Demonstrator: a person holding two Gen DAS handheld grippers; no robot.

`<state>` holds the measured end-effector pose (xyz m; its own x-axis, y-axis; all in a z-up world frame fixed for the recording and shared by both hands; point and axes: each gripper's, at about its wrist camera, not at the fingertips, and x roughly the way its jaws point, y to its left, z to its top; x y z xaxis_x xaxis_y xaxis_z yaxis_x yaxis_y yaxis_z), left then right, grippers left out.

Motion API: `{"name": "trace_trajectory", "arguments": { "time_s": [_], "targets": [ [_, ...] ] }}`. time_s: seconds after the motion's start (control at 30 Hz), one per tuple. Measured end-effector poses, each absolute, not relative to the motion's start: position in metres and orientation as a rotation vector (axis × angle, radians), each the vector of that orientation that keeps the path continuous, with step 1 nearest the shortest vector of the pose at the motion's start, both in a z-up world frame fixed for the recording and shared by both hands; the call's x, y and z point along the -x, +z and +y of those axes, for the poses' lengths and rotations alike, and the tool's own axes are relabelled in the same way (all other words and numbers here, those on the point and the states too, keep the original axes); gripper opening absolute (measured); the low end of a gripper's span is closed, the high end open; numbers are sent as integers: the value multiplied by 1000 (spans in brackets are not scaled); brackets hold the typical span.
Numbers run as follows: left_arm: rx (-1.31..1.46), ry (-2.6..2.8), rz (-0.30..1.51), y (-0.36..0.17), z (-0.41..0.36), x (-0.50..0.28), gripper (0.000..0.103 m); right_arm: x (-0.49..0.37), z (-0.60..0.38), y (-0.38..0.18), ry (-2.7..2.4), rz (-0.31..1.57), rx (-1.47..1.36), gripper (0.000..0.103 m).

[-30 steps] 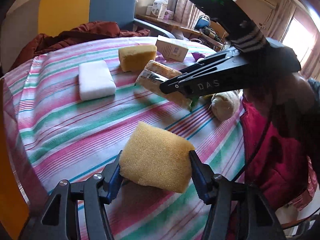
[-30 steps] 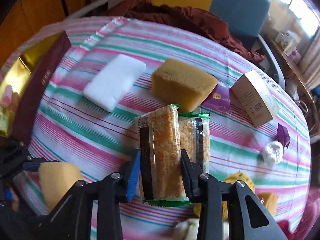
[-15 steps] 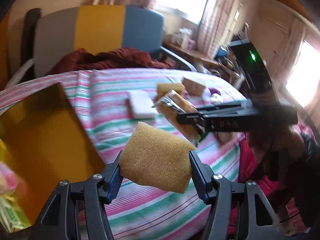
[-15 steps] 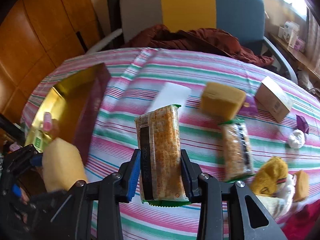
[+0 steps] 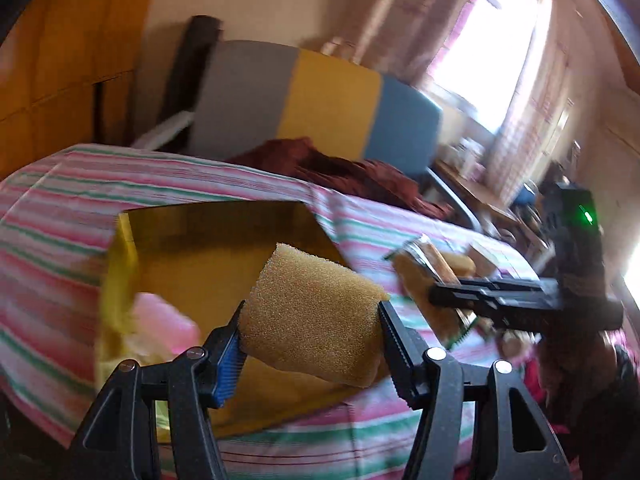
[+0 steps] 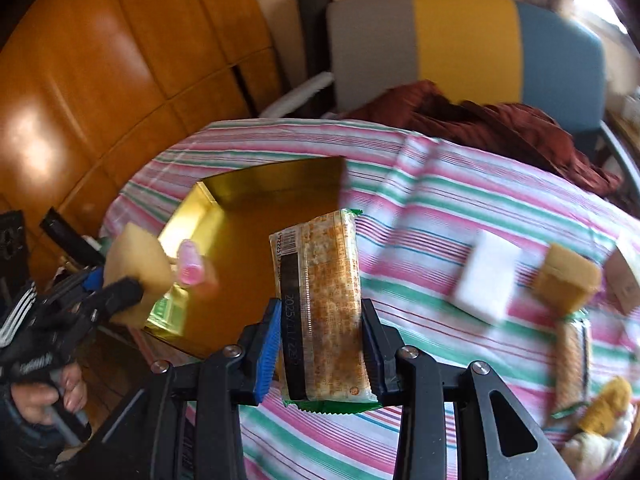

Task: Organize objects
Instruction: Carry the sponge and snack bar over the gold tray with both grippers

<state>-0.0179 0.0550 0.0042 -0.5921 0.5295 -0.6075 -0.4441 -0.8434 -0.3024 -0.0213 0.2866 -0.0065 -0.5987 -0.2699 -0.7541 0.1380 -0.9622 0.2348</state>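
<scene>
My left gripper (image 5: 310, 330) is shut on a yellow sponge (image 5: 312, 316) and holds it in the air over the open gold box (image 5: 200, 256). My right gripper (image 6: 320, 332) is shut on a cracker packet (image 6: 320, 300), upright, above the striped tablecloth (image 6: 460, 208) just right of the gold box (image 6: 256, 208). In the right wrist view the left gripper (image 6: 120, 284) with its sponge (image 6: 138, 260) shows at the left, over the box's near corner. In the left wrist view the right gripper (image 5: 436, 296) with the packet (image 5: 424, 276) shows at the right.
The box holds a pink item (image 6: 190, 268) and a green packet (image 6: 166, 308). On the cloth to the right lie a white block (image 6: 488, 280), another yellow sponge (image 6: 564, 280), a second cracker packet (image 6: 570, 352) and a small carton (image 6: 626, 276). A chair (image 6: 460, 44) with dark red cloth (image 6: 500, 124) stands behind.
Both grippers have swung left and risen with their loads, from over the middle of the table to the gold box. The sponge and the packet stay gripped.
</scene>
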Motion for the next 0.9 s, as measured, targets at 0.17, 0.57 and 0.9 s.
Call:
{"name": "trace_trajectory", "arguments": {
  "time_s": [0.17, 0.57, 0.9],
  "targets": [
    [975, 2473, -164, 8, 23, 39, 62, 36, 242, -8, -2513, -163, -1252, 38],
    [935, 2591, -62, 24, 6, 110, 66, 76, 171, -65, -2316, -127, -1393, 40],
    [1092, 2600, -198, 7, -8, 173, 72, 70, 135, -87, -2077, -171, -1398, 55]
  ]
}}
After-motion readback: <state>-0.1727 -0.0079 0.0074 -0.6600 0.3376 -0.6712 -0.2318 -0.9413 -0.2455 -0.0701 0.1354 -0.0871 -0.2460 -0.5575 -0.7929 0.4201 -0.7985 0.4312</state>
